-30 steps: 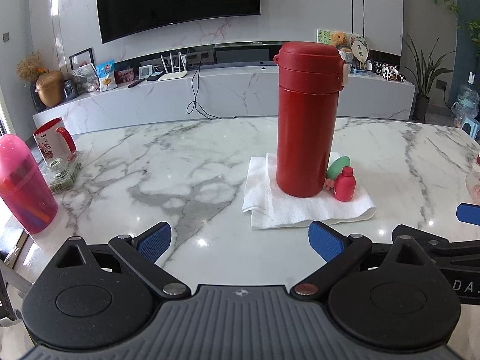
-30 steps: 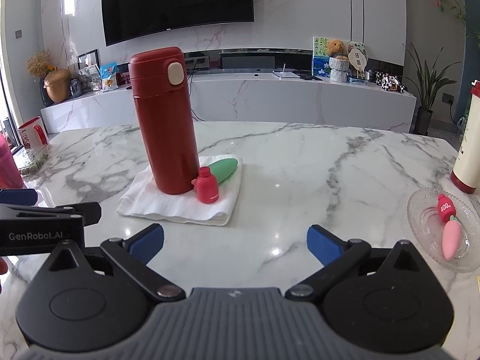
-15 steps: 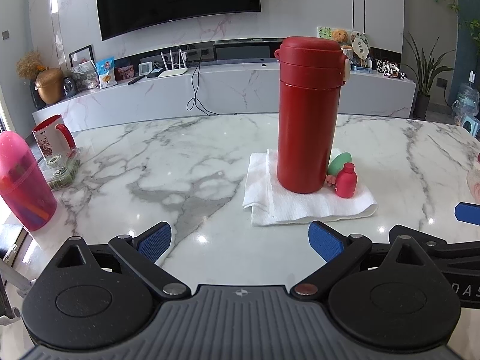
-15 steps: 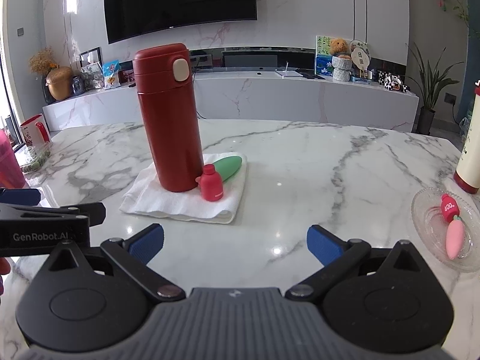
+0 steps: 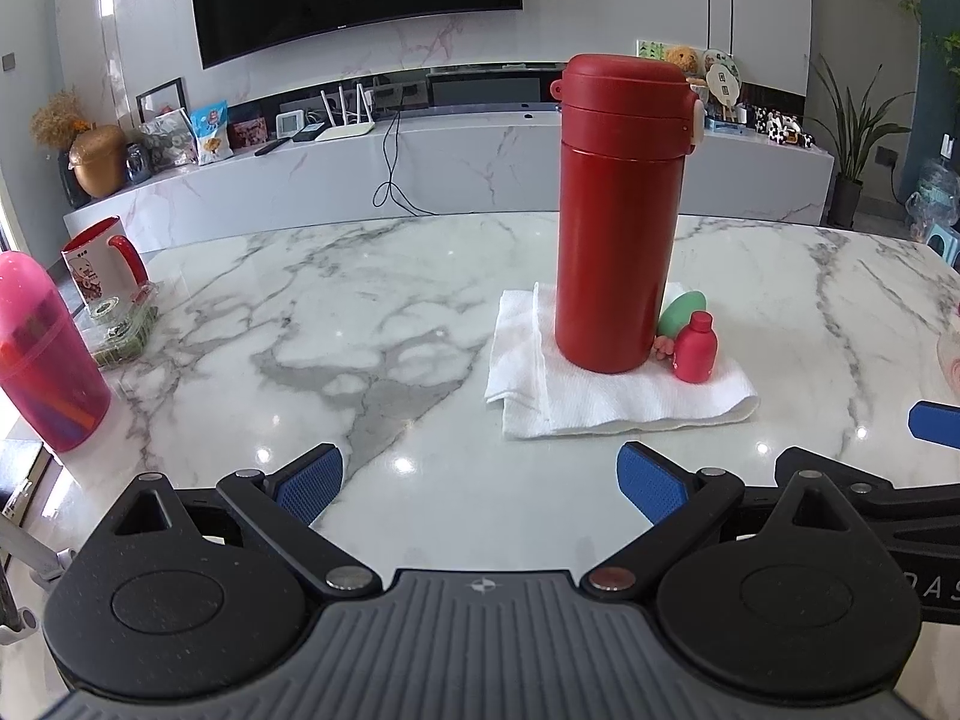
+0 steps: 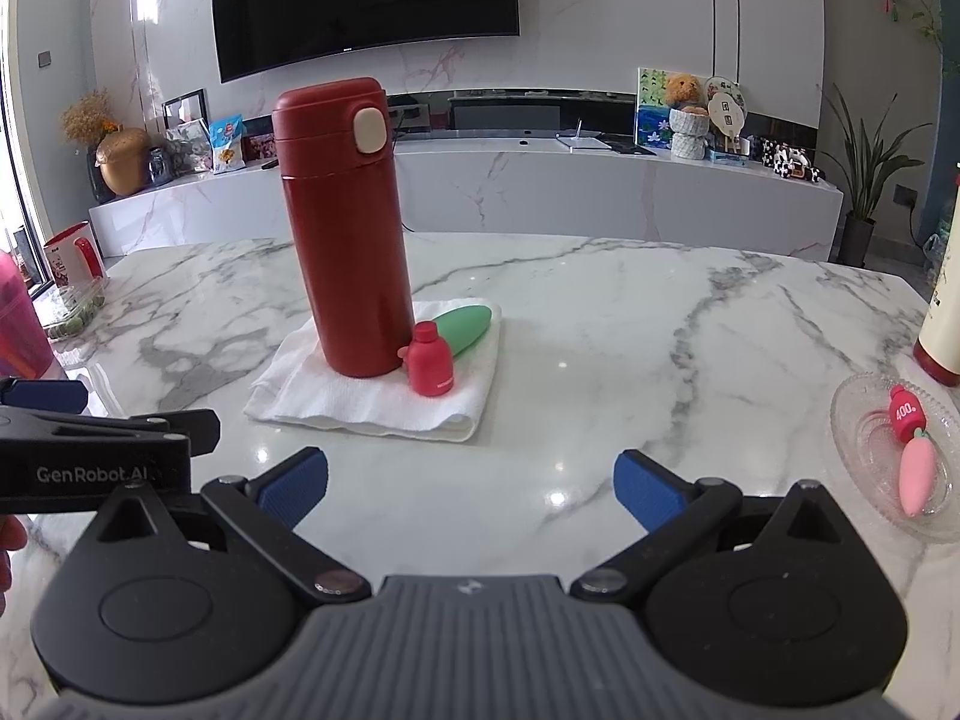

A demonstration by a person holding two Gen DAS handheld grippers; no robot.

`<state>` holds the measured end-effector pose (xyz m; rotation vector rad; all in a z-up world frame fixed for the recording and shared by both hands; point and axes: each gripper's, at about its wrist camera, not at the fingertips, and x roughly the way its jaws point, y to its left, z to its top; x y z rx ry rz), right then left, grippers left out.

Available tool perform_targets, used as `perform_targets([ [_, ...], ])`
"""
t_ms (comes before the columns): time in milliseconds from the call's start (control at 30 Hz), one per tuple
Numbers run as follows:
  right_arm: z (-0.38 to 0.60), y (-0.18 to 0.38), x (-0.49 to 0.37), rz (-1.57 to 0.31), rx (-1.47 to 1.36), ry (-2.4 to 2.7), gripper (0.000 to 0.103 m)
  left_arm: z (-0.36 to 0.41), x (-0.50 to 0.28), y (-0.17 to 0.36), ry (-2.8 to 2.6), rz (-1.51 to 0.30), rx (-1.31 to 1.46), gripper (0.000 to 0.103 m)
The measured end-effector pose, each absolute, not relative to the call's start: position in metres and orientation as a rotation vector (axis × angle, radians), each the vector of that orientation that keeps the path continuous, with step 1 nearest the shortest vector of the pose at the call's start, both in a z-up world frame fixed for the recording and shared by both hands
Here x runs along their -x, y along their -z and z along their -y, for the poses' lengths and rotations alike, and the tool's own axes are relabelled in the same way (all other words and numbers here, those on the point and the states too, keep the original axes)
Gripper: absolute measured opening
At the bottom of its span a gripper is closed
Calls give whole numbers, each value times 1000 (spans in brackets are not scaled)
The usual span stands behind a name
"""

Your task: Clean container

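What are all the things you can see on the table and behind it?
Tall red flask with beige button: 1, red, upright on the cloth.
Folded white cloth: 1, white, mid-table.
Small red bottle-shaped toy: 1, red, on the cloth beside the flask.
Green oval piece: 1, green, behind the toy.
Clear glass dish: 1, clear, right edge, holding two pink-red pieces.
Pink lidded tub: 1, pink, left edge.
Red-and-white mug: 1, far left.
Black television: 1, wall.
Left gripper: 1, black with blue pads, open.
Right gripper: 1, same, open.
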<state>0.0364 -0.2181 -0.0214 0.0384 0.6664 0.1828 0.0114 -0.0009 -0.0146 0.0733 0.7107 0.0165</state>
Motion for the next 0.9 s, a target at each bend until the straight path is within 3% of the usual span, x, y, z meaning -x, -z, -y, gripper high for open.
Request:
perform_targets([
  [900,215,6,-53,-622,-36,-179,102,0,-34,11,-46,-708,-51,100],
])
